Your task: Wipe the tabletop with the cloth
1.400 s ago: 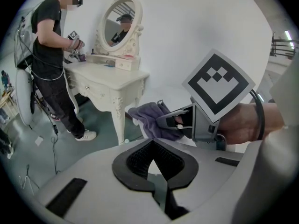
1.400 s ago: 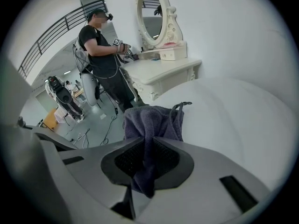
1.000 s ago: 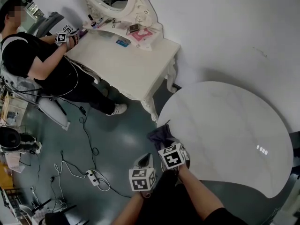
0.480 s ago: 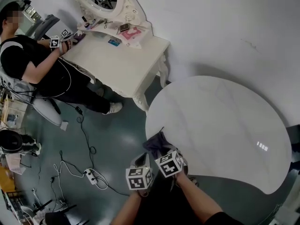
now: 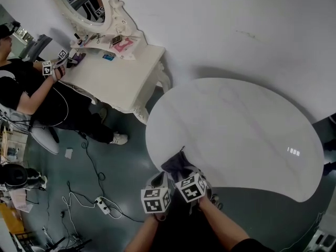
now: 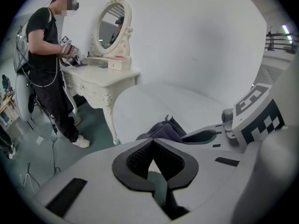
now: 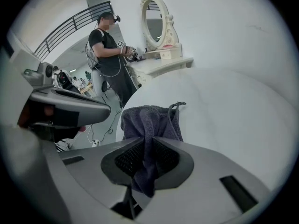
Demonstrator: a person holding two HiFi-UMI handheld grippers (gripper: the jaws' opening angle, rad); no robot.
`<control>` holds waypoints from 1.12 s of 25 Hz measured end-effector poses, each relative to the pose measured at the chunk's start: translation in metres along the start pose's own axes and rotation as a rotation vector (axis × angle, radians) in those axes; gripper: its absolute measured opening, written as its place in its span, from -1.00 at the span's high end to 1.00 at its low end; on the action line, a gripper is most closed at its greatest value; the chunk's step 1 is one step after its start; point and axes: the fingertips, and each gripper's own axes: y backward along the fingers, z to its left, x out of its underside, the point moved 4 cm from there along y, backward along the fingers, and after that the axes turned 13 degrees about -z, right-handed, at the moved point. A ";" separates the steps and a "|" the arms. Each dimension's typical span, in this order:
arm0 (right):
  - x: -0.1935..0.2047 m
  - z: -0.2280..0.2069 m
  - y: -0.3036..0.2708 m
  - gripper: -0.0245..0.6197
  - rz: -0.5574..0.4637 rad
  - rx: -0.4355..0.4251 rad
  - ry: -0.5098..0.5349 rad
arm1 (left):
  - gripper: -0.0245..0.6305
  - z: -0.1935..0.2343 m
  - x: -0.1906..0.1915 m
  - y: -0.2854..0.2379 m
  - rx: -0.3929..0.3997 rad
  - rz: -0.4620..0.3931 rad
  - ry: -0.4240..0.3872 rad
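A dark purple cloth (image 5: 177,164) lies bunched at the near-left rim of the round white table (image 5: 236,125). My right gripper (image 5: 185,174) is shut on the cloth's near end. In the right gripper view the cloth (image 7: 152,120) runs from between the pads out onto the table (image 7: 224,106). My left gripper (image 5: 161,177) hangs just left of the right one, off the table's edge, shut with nothing in it. The left gripper view shows its pads (image 6: 135,158) closed together, with the cloth (image 6: 161,130) ahead and to the right.
A white dressing table (image 5: 118,75) with an oval mirror (image 5: 81,1) stands at the upper left. A seated person (image 5: 31,91) holds grippers beside it. Cables and a power strip (image 5: 100,203) lie on the green floor. A white wall runs behind the round table.
The head view has swung, so the round table and dressing table sit further left. Both grippers and the cloth stay together at the table's near-left rim.
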 end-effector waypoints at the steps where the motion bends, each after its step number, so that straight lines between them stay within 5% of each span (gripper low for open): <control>1: 0.006 -0.003 0.007 0.80 -0.002 0.010 -0.004 | 0.92 -0.005 0.001 0.001 0.006 0.000 -0.005; 28: 0.154 -0.128 0.207 0.80 -0.093 0.419 -0.271 | 0.92 -0.196 0.047 0.016 0.277 -0.013 -0.160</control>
